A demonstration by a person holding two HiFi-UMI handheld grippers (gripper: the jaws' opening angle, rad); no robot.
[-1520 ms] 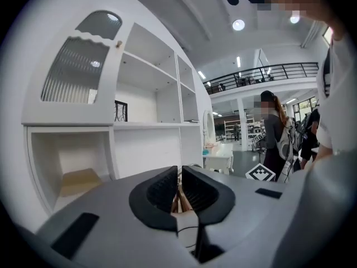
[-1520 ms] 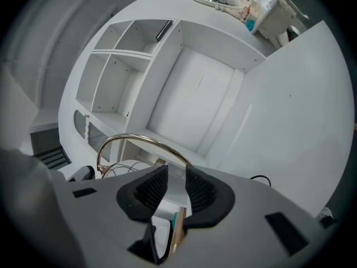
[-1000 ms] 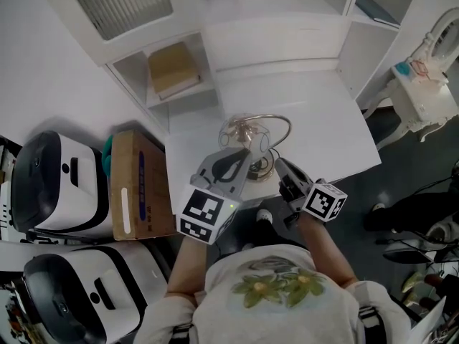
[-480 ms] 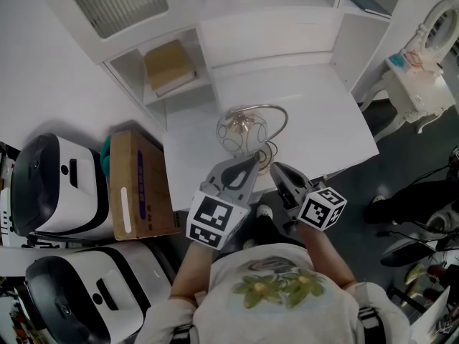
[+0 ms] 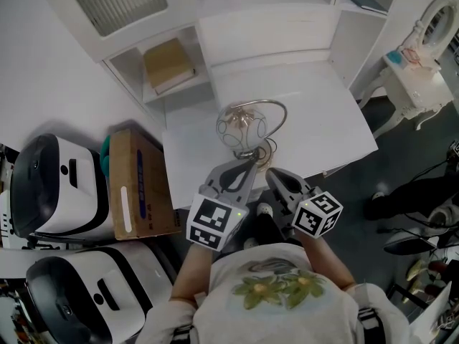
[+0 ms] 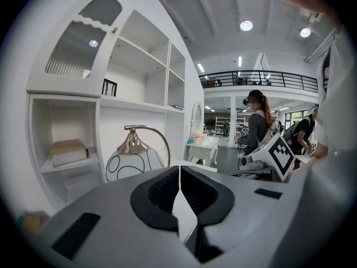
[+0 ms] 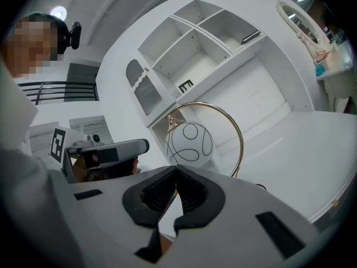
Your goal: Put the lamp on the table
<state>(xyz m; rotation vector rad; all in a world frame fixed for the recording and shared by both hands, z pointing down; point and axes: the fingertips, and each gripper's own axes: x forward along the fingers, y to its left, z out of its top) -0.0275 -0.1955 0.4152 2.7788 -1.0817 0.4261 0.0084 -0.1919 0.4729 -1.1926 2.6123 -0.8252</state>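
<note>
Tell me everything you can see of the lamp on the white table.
The lamp has a round white globe shade drawn with thin black looping lines, topped by a shiny gold-coloured metal cap. A thin arched tube of the same metal curves from the cap over and down to its foot. It stands upright near the front edge of the white table. A thin dark cord curls beside its foot. Nothing else is seen touching it.
</note>
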